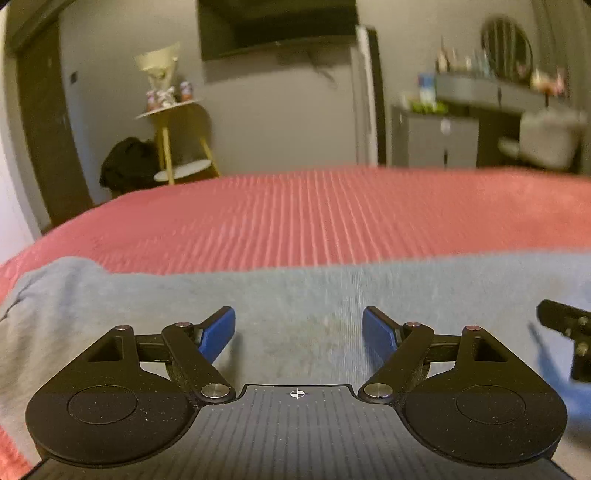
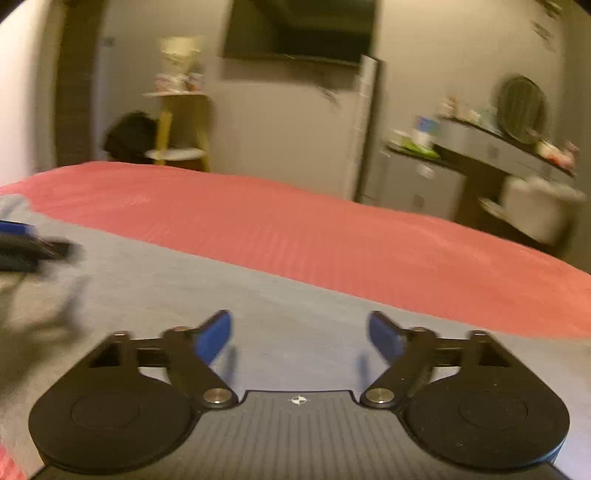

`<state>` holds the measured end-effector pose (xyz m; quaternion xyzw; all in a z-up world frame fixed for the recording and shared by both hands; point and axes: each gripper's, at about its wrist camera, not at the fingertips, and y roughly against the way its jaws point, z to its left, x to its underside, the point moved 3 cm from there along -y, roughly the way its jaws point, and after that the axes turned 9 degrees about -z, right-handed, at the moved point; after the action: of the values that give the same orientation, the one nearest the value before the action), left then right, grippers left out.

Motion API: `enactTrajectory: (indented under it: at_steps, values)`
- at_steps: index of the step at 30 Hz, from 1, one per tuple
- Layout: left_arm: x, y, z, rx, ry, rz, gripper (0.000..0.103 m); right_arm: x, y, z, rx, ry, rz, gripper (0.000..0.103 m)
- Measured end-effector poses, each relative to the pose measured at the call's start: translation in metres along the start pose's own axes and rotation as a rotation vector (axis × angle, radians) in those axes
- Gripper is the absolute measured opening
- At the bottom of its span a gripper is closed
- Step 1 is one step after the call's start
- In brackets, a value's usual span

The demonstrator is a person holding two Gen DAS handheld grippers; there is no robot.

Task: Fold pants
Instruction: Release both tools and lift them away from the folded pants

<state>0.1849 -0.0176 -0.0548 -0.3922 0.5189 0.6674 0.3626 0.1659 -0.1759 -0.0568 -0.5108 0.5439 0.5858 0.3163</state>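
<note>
Grey pants (image 1: 295, 295) lie flat across the near part of a red bedspread (image 1: 314, 214). My left gripper (image 1: 298, 330) is open and empty, its blue fingers just above the grey cloth. My right gripper (image 2: 300, 334) is also open and empty over the pants (image 2: 184, 280), further to the right. The right gripper shows at the right edge of the left wrist view (image 1: 565, 332). The left gripper shows blurred at the left edge of the right wrist view (image 2: 26, 240).
The red bedspread (image 2: 332, 236) stretches beyond the pants. Behind the bed stand a yellow side table (image 1: 177, 140), a dark bag (image 1: 125, 166), a wall TV (image 1: 277, 26), grey cabinets (image 1: 436, 140) and a cluttered shelf (image 1: 491, 88).
</note>
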Motion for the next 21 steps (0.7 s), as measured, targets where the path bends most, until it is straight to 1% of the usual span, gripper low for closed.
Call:
enactTrajectory:
  at_steps: [1,2,3,4,5,6,7,8,9,10,12,13,14,16,17,19,21]
  values:
    - [0.006,-0.009,0.001,-0.031,-0.024,-0.008,0.087,0.007,-0.007,0.006,-0.001,0.008,0.009,0.094]
    - [0.012,-0.014,0.004,-0.068,-0.049,-0.03,0.095,0.018,-0.016,0.01,0.005,0.035,0.043,0.094]
    - [0.016,-0.02,0.004,-0.105,-0.075,-0.049,0.102,0.028,-0.021,0.01,0.009,0.062,0.053,0.097]
    - [0.018,-0.025,0.012,-0.135,-0.093,-0.059,0.102,0.033,-0.019,0.005,0.002,0.048,0.016,0.099]
    - [0.02,-0.027,0.017,-0.149,-0.09,-0.064,0.102,0.034,-0.02,-0.002,-0.016,0.014,0.023,0.099]
    - [0.018,-0.031,0.026,-0.178,-0.072,-0.062,0.102,0.034,-0.023,-0.013,-0.034,-0.034,0.043,0.099]
    - [0.017,-0.037,0.039,-0.211,-0.044,-0.049,0.102,0.034,-0.024,-0.024,-0.029,-0.071,0.047,0.099]
    - [0.018,-0.04,0.049,-0.228,-0.009,-0.041,0.102,0.035,-0.024,-0.033,-0.017,-0.091,0.048,0.099]
    - [0.019,-0.045,0.066,-0.265,0.034,-0.025,0.102,0.035,-0.024,-0.046,-0.008,-0.105,0.045,0.099]
    - [0.022,-0.05,0.084,-0.306,0.072,0.002,0.102,0.036,-0.023,-0.057,0.021,-0.127,0.045,0.099]
    - [0.027,-0.05,0.115,-0.299,0.188,0.014,0.102,0.038,-0.029,-0.079,0.082,-0.184,0.06,0.099]
    - [0.028,-0.049,0.127,-0.312,0.226,0.017,0.102,0.039,-0.028,-0.089,0.104,-0.204,0.065,0.099]
    - [0.028,-0.051,0.137,-0.329,0.237,0.02,0.102,0.039,-0.028,-0.099,0.132,-0.204,0.069,0.099]
    - [0.028,-0.053,0.146,-0.332,0.235,0.032,0.102,0.045,-0.023,-0.117,0.203,-0.193,0.084,0.099]
    - [0.025,-0.055,0.148,-0.322,0.226,0.034,0.102,0.048,-0.02,-0.127,0.226,-0.222,0.085,0.099]
    - [0.023,-0.058,0.152,-0.32,0.205,0.034,0.102,0.054,-0.021,-0.153,0.303,-0.276,0.099,0.099]
    - [0.018,-0.064,0.156,-0.313,0.21,0.039,0.103,0.058,-0.018,-0.17,0.343,-0.293,0.098,0.099]
